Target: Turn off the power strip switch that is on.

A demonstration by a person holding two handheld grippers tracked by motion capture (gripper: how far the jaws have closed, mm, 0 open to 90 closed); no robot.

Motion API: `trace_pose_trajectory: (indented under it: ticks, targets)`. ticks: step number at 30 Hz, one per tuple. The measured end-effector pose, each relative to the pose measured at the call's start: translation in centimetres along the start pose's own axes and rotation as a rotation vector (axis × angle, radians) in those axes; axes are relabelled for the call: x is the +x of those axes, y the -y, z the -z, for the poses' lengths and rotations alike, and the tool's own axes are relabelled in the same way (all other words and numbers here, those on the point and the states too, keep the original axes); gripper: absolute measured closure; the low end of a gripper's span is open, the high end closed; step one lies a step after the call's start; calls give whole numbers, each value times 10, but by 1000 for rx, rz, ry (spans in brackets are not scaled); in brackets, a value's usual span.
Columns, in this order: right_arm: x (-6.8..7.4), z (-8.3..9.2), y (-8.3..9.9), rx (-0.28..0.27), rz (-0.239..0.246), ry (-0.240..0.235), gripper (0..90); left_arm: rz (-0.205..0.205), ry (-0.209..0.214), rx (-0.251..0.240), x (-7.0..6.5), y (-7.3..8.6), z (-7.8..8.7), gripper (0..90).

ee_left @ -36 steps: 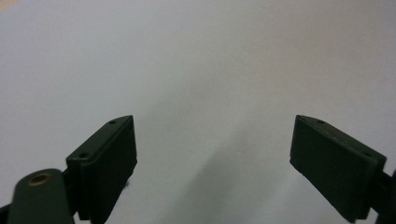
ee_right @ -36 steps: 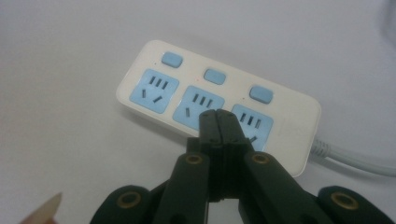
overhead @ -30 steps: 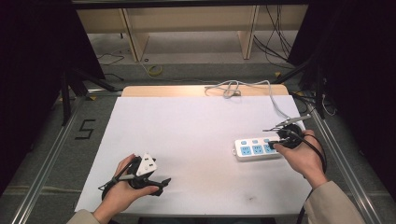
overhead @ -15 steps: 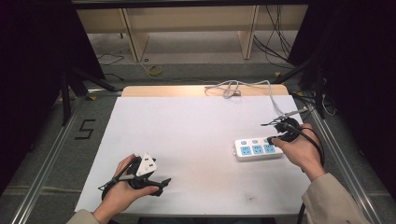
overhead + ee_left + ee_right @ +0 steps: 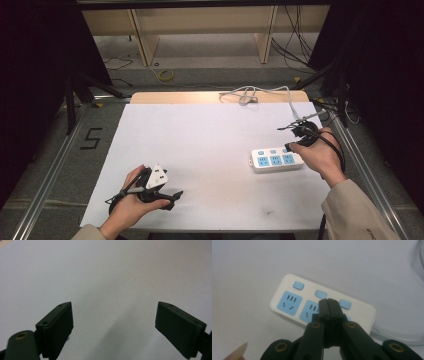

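A: State the jaw condition of each unit.

B: The right gripper (image 5: pixel 329 302) has its jaws pressed fully together with nothing between them. In the right gripper view, the closed tips sit at centre frame, over the middle of the power strip (image 5: pixel 322 306); contact with the strip cannot be determined. The left gripper (image 5: pixel 115 320) has its jaws spread wide and empty, with bare white surface between them.

A: Location of the power strip?

B: In the high view, the power strip (image 5: pixel 276 160) lies flat at centre right of the frame, on the white sheet (image 5: pixel 210 145) covering the table. It is white, with three blue sockets and three blue buttons. Its white cable (image 5: pixel 250 92) runs toward the upper centre of the frame, where it lies bunched on the wooden table edge.

A: Position of the hands?

B: The right hand (image 5: pixel 320 155) holds its gripper (image 5: pixel 295 137) just right of the strip. The left hand (image 5: pixel 132 200) rests at lower left of the frame, holding its gripper (image 5: pixel 170 195), which carries a grey three-cornered plate. The two grippers are well apart.
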State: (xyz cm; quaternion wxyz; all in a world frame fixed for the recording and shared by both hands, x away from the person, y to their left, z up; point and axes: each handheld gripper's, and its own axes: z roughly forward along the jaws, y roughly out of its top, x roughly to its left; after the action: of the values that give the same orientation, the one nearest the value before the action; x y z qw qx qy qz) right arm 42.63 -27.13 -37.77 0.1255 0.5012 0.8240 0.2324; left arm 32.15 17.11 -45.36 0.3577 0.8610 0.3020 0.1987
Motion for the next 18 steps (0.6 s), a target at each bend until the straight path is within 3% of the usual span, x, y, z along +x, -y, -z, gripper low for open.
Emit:
trace_pose_trajectory:
  ticks: [18]
  targets:
    - [-5, -7, -14, 30, -8, 8, 900, -2, 0, 0, 0, 0, 0, 146]
